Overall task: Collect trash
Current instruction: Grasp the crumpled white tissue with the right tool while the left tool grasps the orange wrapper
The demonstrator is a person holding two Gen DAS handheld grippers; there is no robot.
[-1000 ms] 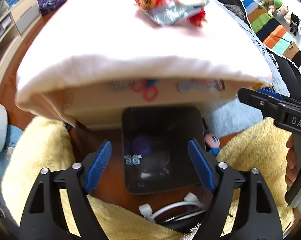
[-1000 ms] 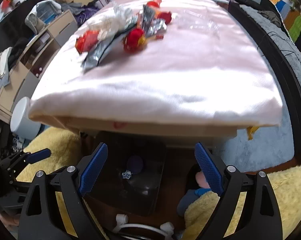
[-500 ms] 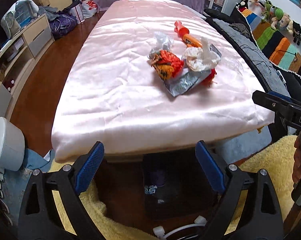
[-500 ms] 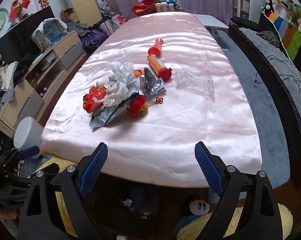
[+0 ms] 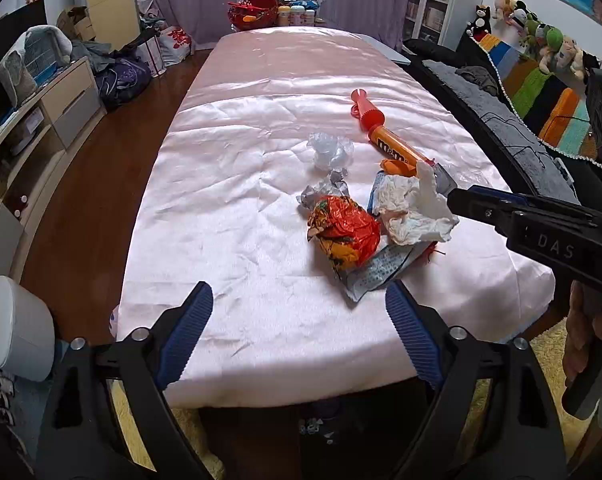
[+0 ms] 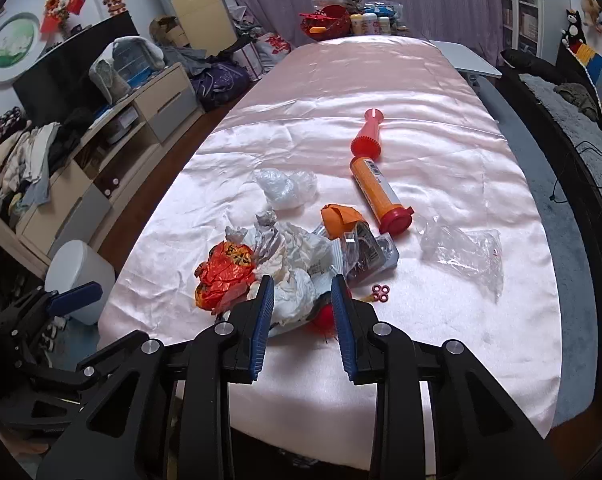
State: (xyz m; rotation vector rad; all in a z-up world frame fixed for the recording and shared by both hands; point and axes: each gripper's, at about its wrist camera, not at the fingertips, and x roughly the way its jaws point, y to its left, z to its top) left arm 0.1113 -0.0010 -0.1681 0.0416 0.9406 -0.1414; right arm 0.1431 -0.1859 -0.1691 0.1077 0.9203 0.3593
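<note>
A pile of trash lies on the pink table cloth (image 5: 237, 200): a crumpled orange-red wrapper (image 5: 343, 232) (image 6: 223, 274), white crumpled paper (image 5: 413, 208) (image 6: 293, 280), a silver packet (image 5: 377, 276), an M&M's tube (image 5: 381, 136) (image 6: 375, 184), clear plastic bags (image 6: 465, 256) (image 5: 329, 150). My left gripper (image 5: 299, 312) is open and empty, at the table's near edge. My right gripper (image 6: 301, 300) is partly closed, its jaws on either side of the white paper, low over the pile. The black bin (image 5: 325, 424) is mostly hidden under the table.
A white round stool (image 5: 15, 320) stands left of the table. Drawers and clutter (image 6: 101, 128) line the left wall. A dark sofa (image 5: 513, 136) runs along the right. A red bowl and bottles (image 6: 341, 20) sit at the table's far end. A yellow rug (image 5: 557, 344) lies below.
Both grippers rose from the bin under the table to above the table top. The right gripper moved forward over the trash pile and its jaws narrowed around the white paper.
</note>
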